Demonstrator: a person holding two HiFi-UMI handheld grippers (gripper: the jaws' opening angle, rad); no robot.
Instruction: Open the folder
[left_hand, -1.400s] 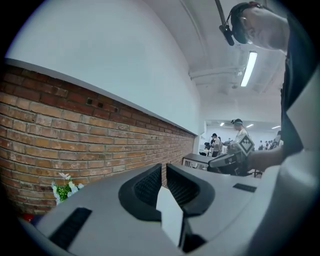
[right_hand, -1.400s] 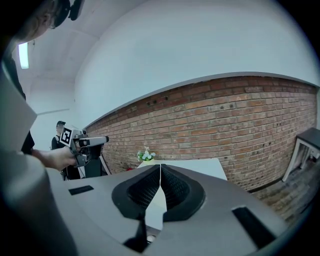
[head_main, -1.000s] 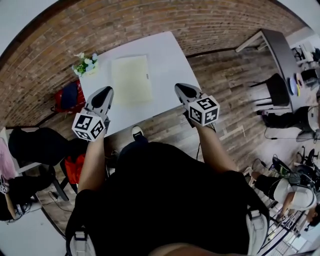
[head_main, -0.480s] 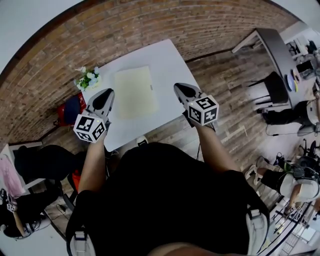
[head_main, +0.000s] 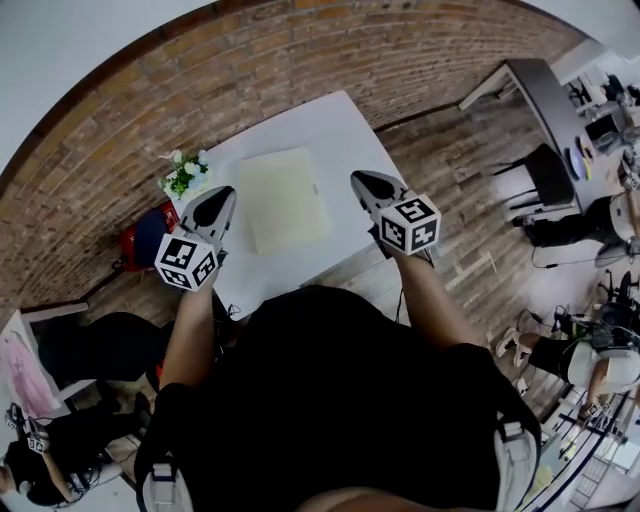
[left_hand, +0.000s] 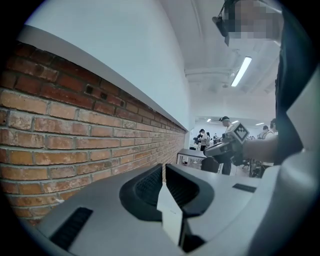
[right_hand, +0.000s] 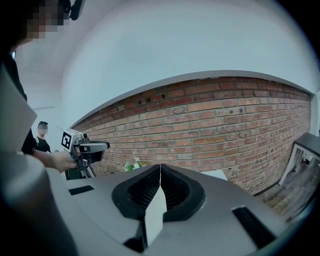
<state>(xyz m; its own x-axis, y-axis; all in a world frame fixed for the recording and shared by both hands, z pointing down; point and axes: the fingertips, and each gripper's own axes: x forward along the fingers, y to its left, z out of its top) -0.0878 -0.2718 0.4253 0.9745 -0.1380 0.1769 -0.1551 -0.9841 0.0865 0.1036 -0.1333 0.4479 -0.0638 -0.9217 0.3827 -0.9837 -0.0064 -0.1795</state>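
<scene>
White table (head_main: 345, 130) against a brick wall (head_main: 300, 60) holds the closed folder (head_main: 286, 198), lying flat. Left gripper (head_main: 222, 193) and right gripper (head_main: 358, 179) flank the folder, jaws pressed together and empty, likely ready to reach in.

Folder (head_main: 285, 198) and table (head_main: 335, 135) nearer.

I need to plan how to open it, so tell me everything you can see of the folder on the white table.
The folder is a thin, pale cream-yellow rectangle, matte like card or plastic. It is closed and lies flat near the middle of the white table, its edges roughly parallel to the table's. A small dark mark, perhaps a clasp, sits midway along its right edge. Only the table touches it; nothing lies on it. No print is legible.
</scene>
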